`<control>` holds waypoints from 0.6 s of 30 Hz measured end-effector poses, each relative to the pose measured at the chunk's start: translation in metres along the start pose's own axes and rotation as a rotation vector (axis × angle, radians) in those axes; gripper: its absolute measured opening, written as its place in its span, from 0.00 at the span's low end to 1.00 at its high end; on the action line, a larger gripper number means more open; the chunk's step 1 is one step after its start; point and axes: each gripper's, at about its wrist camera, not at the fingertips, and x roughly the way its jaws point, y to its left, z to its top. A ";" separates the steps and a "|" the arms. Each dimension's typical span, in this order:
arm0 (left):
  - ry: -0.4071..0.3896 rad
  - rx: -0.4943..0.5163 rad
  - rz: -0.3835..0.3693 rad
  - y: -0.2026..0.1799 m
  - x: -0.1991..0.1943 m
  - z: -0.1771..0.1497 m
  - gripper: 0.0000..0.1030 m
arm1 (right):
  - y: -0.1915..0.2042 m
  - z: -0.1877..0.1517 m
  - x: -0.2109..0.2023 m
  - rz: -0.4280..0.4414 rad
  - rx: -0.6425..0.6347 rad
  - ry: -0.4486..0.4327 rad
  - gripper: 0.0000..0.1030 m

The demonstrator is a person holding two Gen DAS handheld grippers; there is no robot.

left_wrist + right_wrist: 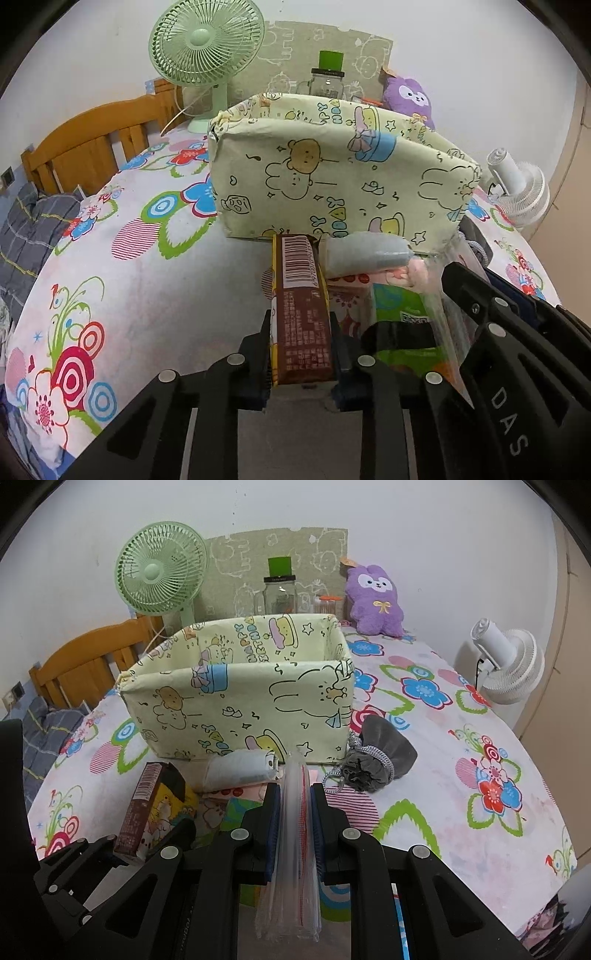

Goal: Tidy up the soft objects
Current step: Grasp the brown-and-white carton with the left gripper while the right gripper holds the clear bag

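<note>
Hiding the fabric box (332,177) base, snack packet (301,314) stands clamped.

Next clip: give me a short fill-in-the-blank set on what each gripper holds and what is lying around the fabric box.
1. The left gripper is shut on a ____ snack packet.
2. The right gripper is shut on a clear ____ bag.
3. The drawstring pouch beside the fabric box is ____.
4. The plush toy by the wall is ____.

Missing words: brown; plastic; grey; purple

My right hand-held gripper (294,812) pinches a clear plastic bag (293,849); ahead on the table (461,812) stands the fabric box (240,701), a grey pouch (373,760) beside it.
</note>
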 end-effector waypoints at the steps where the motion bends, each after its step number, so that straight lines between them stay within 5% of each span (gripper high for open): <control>1: -0.007 0.001 0.004 -0.001 -0.003 0.000 0.21 | -0.001 0.000 -0.002 0.005 0.000 -0.006 0.19; 18: -0.107 0.041 0.037 -0.017 -0.050 0.009 0.21 | -0.012 0.008 -0.048 0.043 0.034 -0.080 0.19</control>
